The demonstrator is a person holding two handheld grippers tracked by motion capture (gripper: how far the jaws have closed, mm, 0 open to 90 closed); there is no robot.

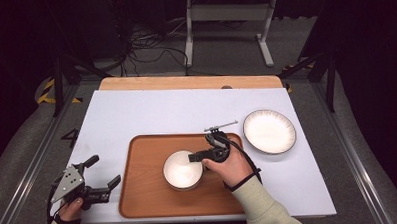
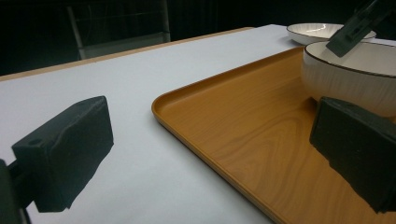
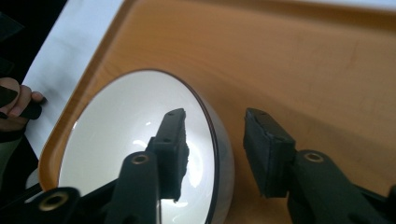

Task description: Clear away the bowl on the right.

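A white bowl with a dark rim (image 1: 181, 168) (image 3: 130, 140) stands upright on a brown wooden tray (image 1: 144, 194) (image 3: 303, 60). My right gripper (image 1: 200, 159) (image 3: 215, 116) straddles the bowl's right rim, one jaw inside and one outside. A gap shows on both sides of the rim, so it is open. My left gripper (image 1: 106, 170) (image 2: 210, 112) rests open near the table's front left corner, with nothing between its jaws. It faces the tray (image 2: 261, 126) and the bowl (image 2: 359, 70).
A white plate with a dark rim (image 1: 269, 131) (image 2: 317, 31) lies on the white table cover (image 1: 136, 114), right of the tray's far corner. A wooden strip (image 1: 185, 82) runs along the table's far edge. Behind it are a white frame and floor cables.
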